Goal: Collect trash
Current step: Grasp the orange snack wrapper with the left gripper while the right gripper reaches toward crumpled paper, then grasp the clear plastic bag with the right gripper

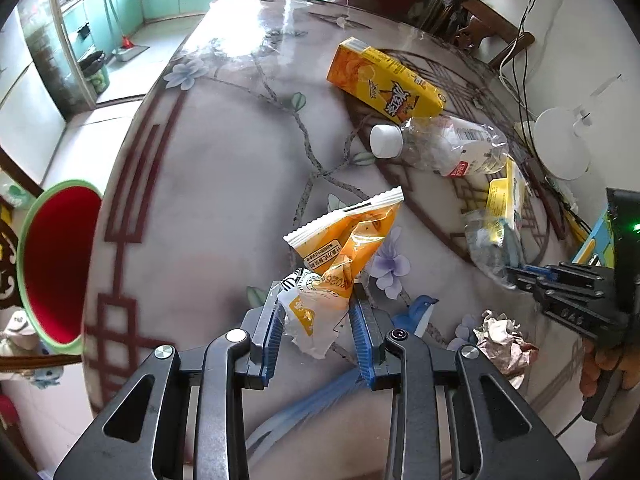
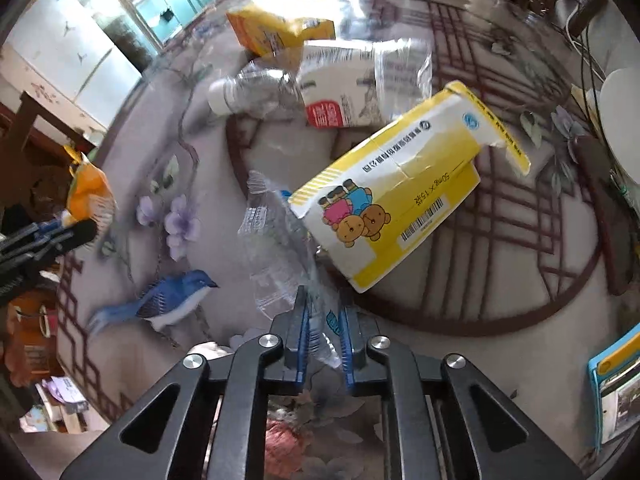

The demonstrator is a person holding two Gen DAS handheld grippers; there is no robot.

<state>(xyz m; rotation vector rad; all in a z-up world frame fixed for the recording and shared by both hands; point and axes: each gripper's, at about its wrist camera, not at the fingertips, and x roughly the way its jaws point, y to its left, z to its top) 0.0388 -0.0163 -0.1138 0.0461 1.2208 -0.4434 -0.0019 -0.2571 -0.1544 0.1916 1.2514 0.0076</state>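
Left gripper clamps an orange-and-white crinkled snack wrapper above the floral counter; right gripper pinches a crushed clear plastic bottle. Best carry the wrapper clear to the red green-rimmed bin at the counter's edge before releasing.
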